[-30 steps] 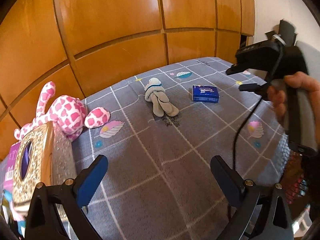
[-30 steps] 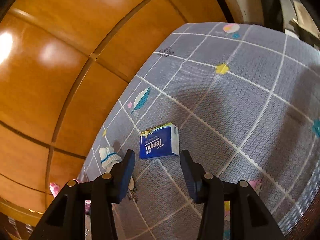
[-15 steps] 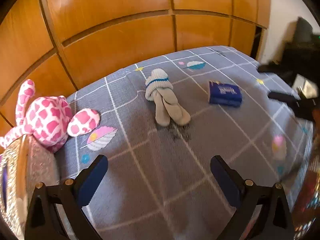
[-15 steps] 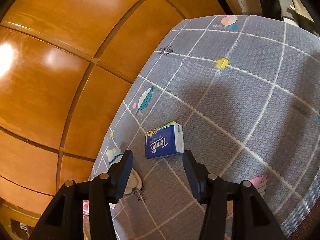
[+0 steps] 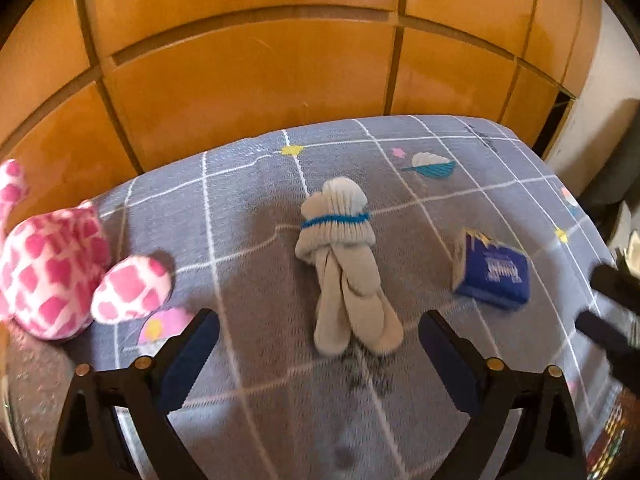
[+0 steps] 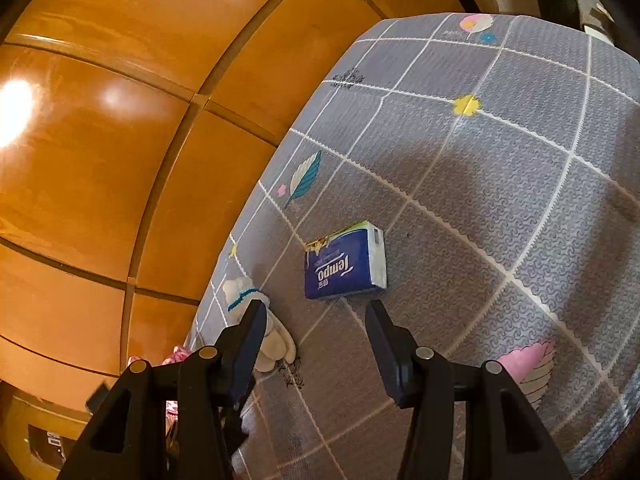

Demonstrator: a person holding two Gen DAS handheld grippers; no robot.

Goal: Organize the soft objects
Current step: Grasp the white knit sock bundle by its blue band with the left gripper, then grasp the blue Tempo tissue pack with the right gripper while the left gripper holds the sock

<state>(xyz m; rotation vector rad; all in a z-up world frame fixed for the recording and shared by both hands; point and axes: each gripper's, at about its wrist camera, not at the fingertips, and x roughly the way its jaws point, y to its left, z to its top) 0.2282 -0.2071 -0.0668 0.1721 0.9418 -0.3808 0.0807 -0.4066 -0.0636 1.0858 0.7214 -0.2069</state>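
Socks, rolled, lie mid-bed between plush and tissue pack. Left claw gapes empty, just narrowing, framing them for a grab. Right claw, half-open and empty, faces the pack.

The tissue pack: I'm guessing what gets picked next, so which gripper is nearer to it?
Right. The right gripper hangs open just short of the tissue pack, lined up with it. The left gripper frames the rolled socks instead.
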